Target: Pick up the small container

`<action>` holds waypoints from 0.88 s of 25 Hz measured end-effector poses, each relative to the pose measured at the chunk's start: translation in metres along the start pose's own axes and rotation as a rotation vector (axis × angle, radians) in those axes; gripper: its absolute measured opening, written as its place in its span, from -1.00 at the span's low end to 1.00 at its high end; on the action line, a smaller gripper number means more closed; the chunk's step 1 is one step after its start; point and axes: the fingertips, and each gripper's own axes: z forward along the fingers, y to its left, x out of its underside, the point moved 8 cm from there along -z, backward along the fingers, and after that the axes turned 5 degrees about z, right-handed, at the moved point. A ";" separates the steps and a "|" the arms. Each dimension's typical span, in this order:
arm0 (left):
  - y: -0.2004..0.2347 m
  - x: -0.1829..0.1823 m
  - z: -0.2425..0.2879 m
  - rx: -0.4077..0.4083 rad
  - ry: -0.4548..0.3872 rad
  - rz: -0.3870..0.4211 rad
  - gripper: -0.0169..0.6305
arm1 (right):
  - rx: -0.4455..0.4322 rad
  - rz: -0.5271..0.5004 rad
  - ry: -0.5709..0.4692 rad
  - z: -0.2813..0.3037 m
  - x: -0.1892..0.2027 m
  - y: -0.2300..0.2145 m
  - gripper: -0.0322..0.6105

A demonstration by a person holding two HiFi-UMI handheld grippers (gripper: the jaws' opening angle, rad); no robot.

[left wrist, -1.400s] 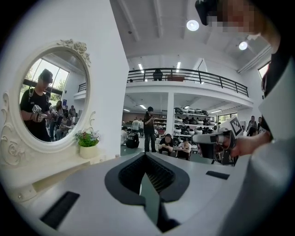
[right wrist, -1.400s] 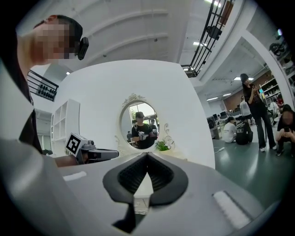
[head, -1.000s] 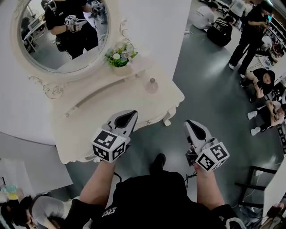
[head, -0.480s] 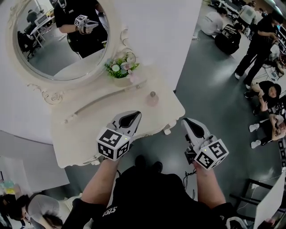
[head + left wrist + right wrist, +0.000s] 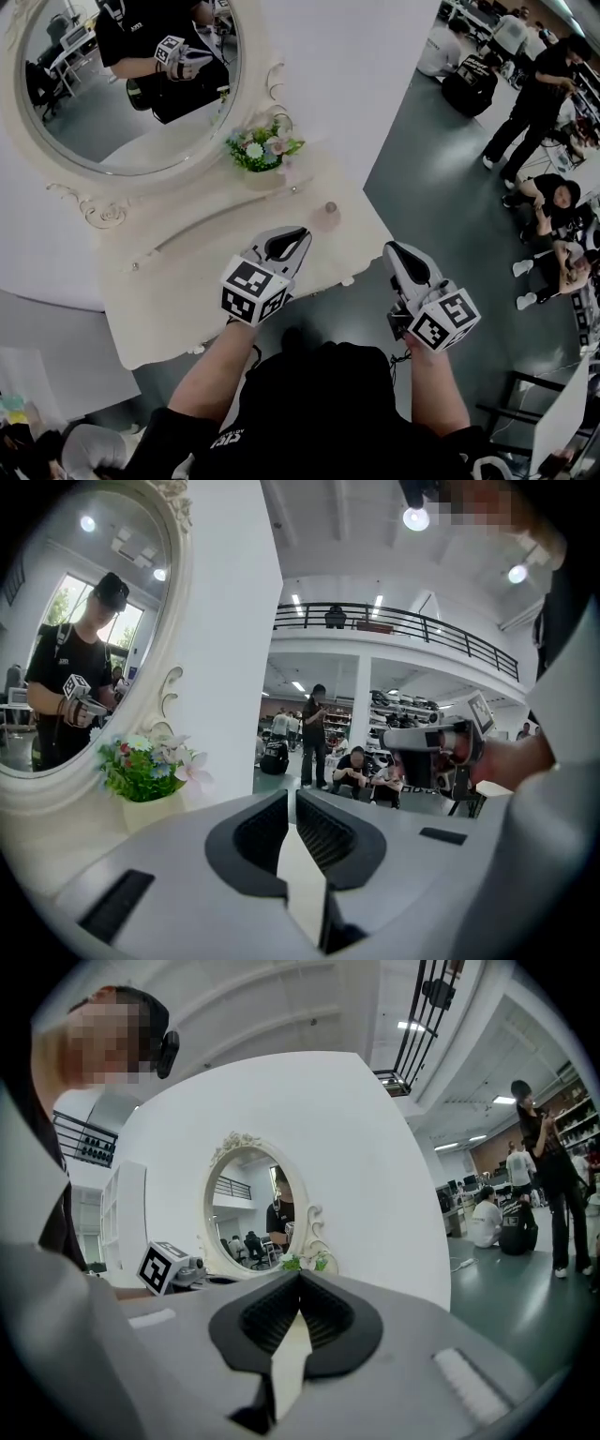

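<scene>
While the small container (image 5: 330,215) stands apart, the left hand-held gripper (image 5: 300,233) and right hand-held gripper (image 5: 390,247) are closed, empty.

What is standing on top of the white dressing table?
A pot of flowers by the mirror and the small container near the table's right end. The left gripper hides part of the front edge.

A cream surface (image 5: 169,300) with a curved front edge carries an oval mirror (image 5: 122,84) at its back. A pot of flowers (image 5: 263,157) stands just beside the frame. A small container (image 5: 329,215), seemingly pinkish glass, stands near the right edge.
</scene>
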 end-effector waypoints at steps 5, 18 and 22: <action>0.015 0.014 0.024 0.033 0.007 -0.007 -0.77 | 0.012 0.018 0.031 0.018 0.012 -0.003 -0.87; 0.039 0.055 0.117 -0.011 0.113 0.023 -0.44 | -0.018 0.060 0.081 0.055 0.016 -0.073 -0.85; 0.043 0.073 0.143 -0.026 0.125 0.038 -0.33 | -0.031 0.052 0.108 0.064 0.014 -0.092 -0.80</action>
